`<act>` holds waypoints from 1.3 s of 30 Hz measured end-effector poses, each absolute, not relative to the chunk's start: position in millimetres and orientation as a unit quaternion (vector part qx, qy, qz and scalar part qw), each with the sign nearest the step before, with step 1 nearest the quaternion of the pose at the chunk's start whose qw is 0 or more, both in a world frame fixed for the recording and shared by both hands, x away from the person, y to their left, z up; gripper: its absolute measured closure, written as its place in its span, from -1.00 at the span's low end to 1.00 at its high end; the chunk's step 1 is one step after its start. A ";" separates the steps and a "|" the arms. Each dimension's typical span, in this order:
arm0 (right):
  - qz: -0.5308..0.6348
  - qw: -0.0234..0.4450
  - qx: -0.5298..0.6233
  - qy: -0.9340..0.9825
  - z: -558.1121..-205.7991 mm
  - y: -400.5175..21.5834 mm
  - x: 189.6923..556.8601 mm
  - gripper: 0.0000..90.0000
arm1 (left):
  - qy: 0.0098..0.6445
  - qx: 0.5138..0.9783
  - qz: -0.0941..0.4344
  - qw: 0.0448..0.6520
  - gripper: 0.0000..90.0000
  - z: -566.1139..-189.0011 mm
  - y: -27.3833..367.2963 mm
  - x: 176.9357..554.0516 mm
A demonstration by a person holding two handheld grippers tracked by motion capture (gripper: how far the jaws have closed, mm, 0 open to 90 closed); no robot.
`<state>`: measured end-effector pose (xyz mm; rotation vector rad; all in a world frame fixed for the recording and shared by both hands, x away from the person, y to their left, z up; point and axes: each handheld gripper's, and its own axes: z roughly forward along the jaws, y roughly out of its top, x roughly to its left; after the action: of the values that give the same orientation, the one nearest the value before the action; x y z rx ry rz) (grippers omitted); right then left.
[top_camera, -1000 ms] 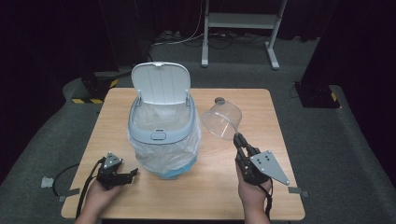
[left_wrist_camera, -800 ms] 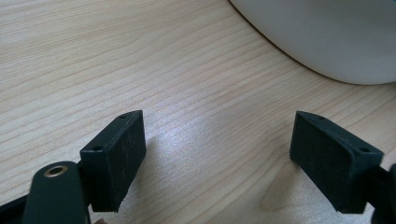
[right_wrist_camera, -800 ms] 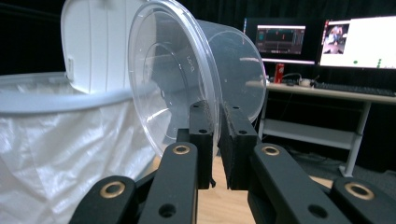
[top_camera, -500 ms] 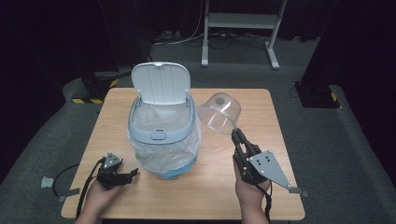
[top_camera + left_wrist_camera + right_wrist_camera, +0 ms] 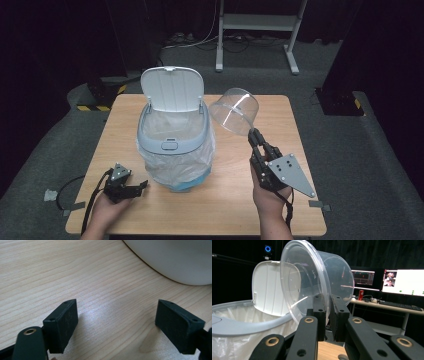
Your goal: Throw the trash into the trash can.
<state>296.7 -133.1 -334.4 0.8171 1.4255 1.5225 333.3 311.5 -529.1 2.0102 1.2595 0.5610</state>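
A clear plastic bowl (image 5: 234, 111) hangs tilted in the air to the right of the bin, its mouth turned toward the bin. My right gripper (image 5: 254, 135) is shut on the bowl's rim; in the right gripper view the two jaws pinch the thin wall of the clear bowl (image 5: 317, 280). The grey-blue bin (image 5: 175, 145) stands mid-table with its white lid (image 5: 171, 88) flipped up and a clear liner inside. My left gripper (image 5: 141, 186) rests low at the bin's front left, open, with bare wood between its pads (image 5: 62, 322).
The wooden table (image 5: 300, 140) has free surface on its right side and along the front. The bin's white side (image 5: 172, 257) is close ahead of the left gripper. A white metal stand (image 5: 260, 22) is on the floor behind the table.
My right gripper has lifted the bowl off the table and tipped it, with its mouth now facing the bin. The left gripper has stayed put.
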 end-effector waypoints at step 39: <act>0.623 0.367 0.270 0.635 -328.7 -43.3 327.5 0.86 | 0.479 0.778 0.213 0.346 -0.59 -529.0 311.6 332.8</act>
<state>327.5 -43.3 -328.7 0.6947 1.6312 1.6012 332.8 311.6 -529.0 2.0186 1.2438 0.5532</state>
